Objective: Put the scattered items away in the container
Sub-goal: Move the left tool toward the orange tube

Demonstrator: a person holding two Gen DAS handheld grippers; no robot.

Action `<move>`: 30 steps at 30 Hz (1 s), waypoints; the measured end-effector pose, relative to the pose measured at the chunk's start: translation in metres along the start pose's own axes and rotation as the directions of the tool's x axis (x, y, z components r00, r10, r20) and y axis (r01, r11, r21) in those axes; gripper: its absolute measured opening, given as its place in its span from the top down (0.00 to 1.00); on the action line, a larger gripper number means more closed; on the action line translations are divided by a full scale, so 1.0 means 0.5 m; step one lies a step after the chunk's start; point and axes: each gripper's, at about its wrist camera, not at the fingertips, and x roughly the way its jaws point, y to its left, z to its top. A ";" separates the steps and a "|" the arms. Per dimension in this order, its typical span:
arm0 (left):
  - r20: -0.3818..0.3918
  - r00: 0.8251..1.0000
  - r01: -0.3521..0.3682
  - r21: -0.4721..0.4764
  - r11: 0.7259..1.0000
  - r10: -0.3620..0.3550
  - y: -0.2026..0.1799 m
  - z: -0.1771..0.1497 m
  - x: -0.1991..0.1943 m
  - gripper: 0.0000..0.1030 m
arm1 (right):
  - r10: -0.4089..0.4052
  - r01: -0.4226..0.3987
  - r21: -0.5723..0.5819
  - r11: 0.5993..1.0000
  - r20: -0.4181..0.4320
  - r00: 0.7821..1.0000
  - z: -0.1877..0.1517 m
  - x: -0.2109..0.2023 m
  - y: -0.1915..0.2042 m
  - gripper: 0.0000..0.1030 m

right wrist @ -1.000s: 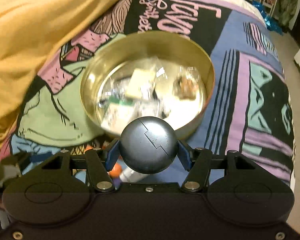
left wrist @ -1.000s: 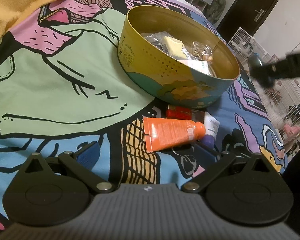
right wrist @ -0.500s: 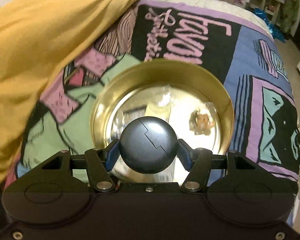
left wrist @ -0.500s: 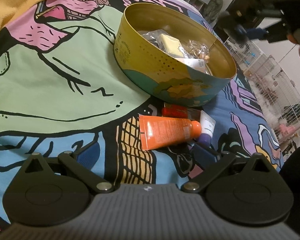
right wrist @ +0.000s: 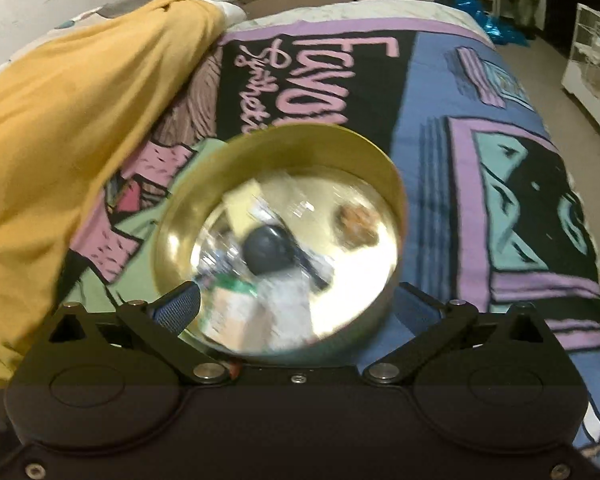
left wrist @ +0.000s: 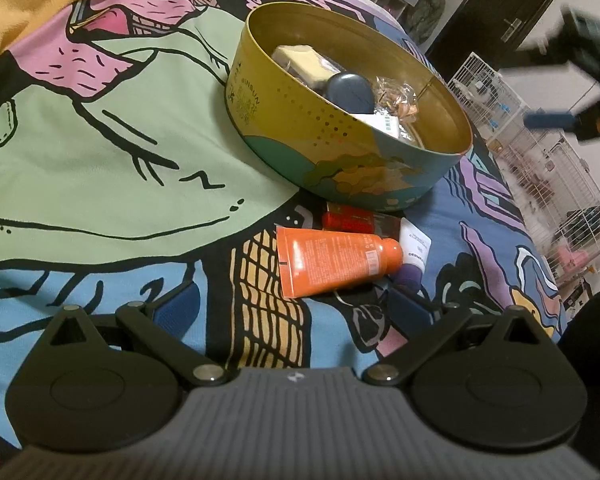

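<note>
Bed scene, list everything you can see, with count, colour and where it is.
Tin: one, gold and teal, on the blanket.
Round case: one, dark grey, inside the tin.
Packets: several, pale or clear, inside the tin.
Orange tube: one, lying just outside the tin.
White tube: one, purple cap, beside the orange tube.
Red item: one, between tin and orange tube.
Blanket: one, cartoon print.
Yellow cloth: one, at the blanket's edge.
Left tongs: open, empty, near the tubes.
Right tongs: jaws just opened, empty, over the tin.
</note>
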 end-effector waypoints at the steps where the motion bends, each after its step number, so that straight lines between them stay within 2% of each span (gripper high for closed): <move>1: 0.000 1.000 -0.001 0.001 1.000 0.001 0.000 0.000 0.000 0.00 | -0.009 0.009 0.004 1.000 0.001 1.000 -0.016 -0.004 -0.011 0.00; 5: -0.002 1.000 -0.006 0.009 1.000 0.006 -0.002 -0.002 0.000 0.00 | -0.022 0.022 0.013 1.000 0.003 1.000 -0.065 -0.015 -0.044 0.00; 15: -0.012 1.000 -0.021 0.042 0.999 0.021 -0.015 -0.007 0.001 0.00 | -0.046 0.044 0.028 0.999 0.079 0.996 -0.136 -0.009 -0.097 0.00; 17: -0.017 1.000 -0.010 0.042 0.999 0.011 -0.017 -0.008 0.001 0.00 | -0.047 0.044 0.043 0.998 0.069 0.997 -0.139 -0.001 -0.104 0.00; 20: -0.025 1.000 -0.007 0.042 0.999 0.008 -0.021 -0.009 0.001 0.00 | -0.018 0.011 0.067 0.998 0.112 0.993 -0.133 -0.008 -0.113 0.00; 23: -0.037 0.999 -0.005 0.037 0.999 0.007 -0.023 -0.008 0.002 0.00 | -0.022 0.009 0.107 0.994 0.118 0.993 -0.134 0.000 -0.128 0.00; 26: -0.045 0.999 0.009 -0.009 1.000 -0.010 -0.021 -0.005 0.005 0.00 | -0.035 0.018 0.146 0.989 0.114 0.993 -0.134 0.012 -0.145 0.00; 30: -0.049 0.999 0.005 -0.104 0.995 -0.011 -0.025 0.007 0.018 0.00 | -0.015 -0.011 0.218 0.976 0.119 0.993 -0.128 0.026 -0.175 0.00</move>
